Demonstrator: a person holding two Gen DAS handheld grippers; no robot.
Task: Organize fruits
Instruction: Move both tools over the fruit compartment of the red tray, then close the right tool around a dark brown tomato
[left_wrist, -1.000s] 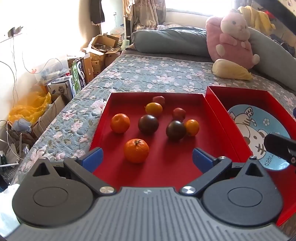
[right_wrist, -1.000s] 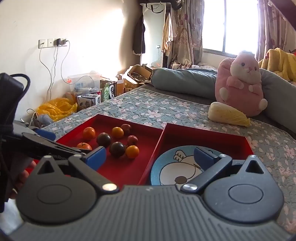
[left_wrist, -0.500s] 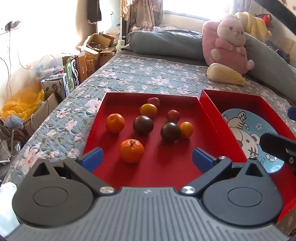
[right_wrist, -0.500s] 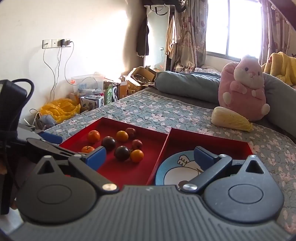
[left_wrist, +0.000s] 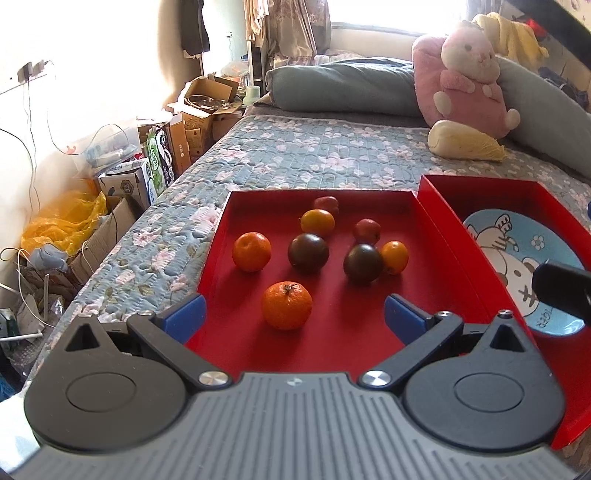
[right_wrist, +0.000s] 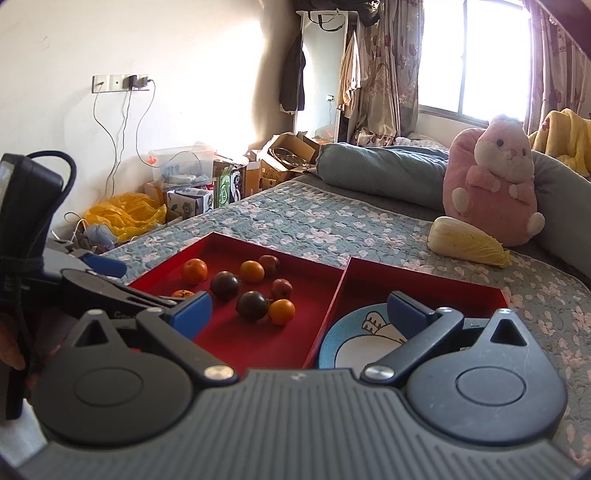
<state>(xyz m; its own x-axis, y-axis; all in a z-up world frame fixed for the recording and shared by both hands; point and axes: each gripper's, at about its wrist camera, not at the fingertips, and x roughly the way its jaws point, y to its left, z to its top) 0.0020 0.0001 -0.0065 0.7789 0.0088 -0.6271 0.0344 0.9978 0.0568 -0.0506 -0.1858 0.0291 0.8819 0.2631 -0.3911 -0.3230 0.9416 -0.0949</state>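
A red tray (left_wrist: 369, 332) on the bed holds several fruits: a near orange mandarin (left_wrist: 286, 305), another orange (left_wrist: 251, 251), two dark plums (left_wrist: 308, 253), small orange and red fruits behind. A second red tray (left_wrist: 480, 188) to its right holds a blue cartoon plate (left_wrist: 517, 251). My left gripper (left_wrist: 293, 317) is open and empty, just in front of the near mandarin. My right gripper (right_wrist: 299, 308) is open and empty, hovering over the seam between the red tray (right_wrist: 229, 339) and the plate (right_wrist: 354, 343). The left gripper's fingers (right_wrist: 107, 266) show at the left of the right wrist view.
The trays lie on a floral quilt (left_wrist: 314, 155). A pink plush toy (left_wrist: 465, 74), a yellow-white cushion (left_wrist: 461, 142) and grey pillows sit at the far end. Cardboard boxes (left_wrist: 199, 107), bags and cables crowd the floor left of the bed.
Both grippers have drawn back and risen slightly, so the trays and fruits sit a little lower and farther in both views. The jaws stay open. No fruit has moved.
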